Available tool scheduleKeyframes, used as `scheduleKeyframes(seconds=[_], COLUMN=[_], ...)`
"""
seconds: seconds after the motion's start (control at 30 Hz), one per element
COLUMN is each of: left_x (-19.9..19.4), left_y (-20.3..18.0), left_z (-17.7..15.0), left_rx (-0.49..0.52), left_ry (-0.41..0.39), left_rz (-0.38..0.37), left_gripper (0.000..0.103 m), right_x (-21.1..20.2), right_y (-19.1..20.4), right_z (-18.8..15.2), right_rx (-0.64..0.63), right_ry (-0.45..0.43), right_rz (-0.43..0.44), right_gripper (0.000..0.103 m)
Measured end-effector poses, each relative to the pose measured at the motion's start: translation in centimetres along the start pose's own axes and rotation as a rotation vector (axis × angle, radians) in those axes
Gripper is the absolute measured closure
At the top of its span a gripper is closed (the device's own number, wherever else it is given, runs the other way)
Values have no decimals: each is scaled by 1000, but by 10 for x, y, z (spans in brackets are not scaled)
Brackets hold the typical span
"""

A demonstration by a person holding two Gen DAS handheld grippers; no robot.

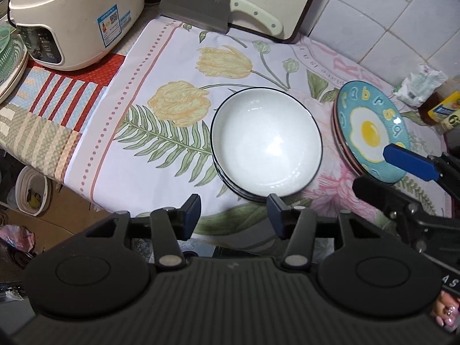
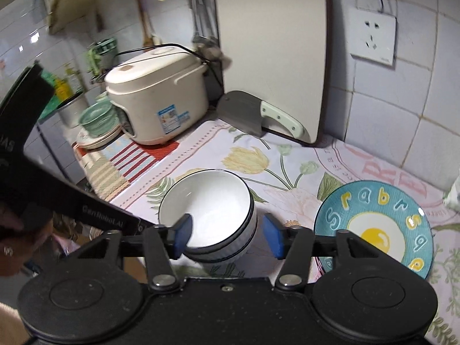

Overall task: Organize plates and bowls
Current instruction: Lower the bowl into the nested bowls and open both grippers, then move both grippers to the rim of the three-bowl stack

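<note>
The left claw (image 1: 233, 215) stands about half open, grasping nothing; its blue pads hang free above the near edge of the worktop (image 1: 161, 57), which is covered by a flowered cloth. The stack of white bowls (image 1: 266, 143) sits just beyond it, the near rim of the top bowl close to the right pad, apart as far as the left wrist view shows. The right claw (image 2: 227, 237) is likewise released, jaws about half open. In the right wrist view its pads frame the near right side of the bowl stack (image 2: 210, 215), the left pad overlapping the bowl's inside, without pressing on it.

To the right of the bowls, near but separate, lies the stack of plates (image 1: 371, 132), topped by a blue plate with a fried-egg design. In the left wrist view a blue pad of the right claw (image 1: 411, 162) hovers over its near edge.

The bowl stack shows at least three dark rims; an exact count cannot be told. Under the egg plate at least one pink-edged plate shows.

At the far side stand one rice cooker (image 1: 74, 14), one cutting board (image 2: 270, 54) and one cleaver (image 1: 218, 8).
</note>
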State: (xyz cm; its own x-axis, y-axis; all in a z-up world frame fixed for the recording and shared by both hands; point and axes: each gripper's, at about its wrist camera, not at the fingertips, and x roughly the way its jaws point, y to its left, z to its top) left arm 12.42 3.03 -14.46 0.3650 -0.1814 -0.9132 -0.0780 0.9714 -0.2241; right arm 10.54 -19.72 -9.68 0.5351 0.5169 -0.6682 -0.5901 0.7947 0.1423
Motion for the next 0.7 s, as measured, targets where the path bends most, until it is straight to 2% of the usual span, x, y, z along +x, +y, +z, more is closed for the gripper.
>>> scheduleKeyframes(seconds=[0.17, 0.23, 0.4, 0.53, 0.7], left_x=[-10, -12, -16, -16, -21], left_y=[6, 8, 15, 20, 27], left_z=[-15, -20, -32, -39, -45], left_rx=[-28, -39, -66, -69, -37], left_ry=[-32, -42, -104, -154, -196], left_rz=[-37, -45, -81, -114, -156], left_gripper=[49, 49, 48, 48, 48], right_x=[-9, -11, -13, -3, 17], right_y=[7, 9, 12, 17, 26], right_z=[-11, -16, -31, -47, -68], right_rx=[-45, -55, -77, -91, -86], right_ry=[3, 1, -24, -25, -18], right_rz=[5, 7, 10, -2, -16], right_gripper=[39, 35, 33, 28, 27])
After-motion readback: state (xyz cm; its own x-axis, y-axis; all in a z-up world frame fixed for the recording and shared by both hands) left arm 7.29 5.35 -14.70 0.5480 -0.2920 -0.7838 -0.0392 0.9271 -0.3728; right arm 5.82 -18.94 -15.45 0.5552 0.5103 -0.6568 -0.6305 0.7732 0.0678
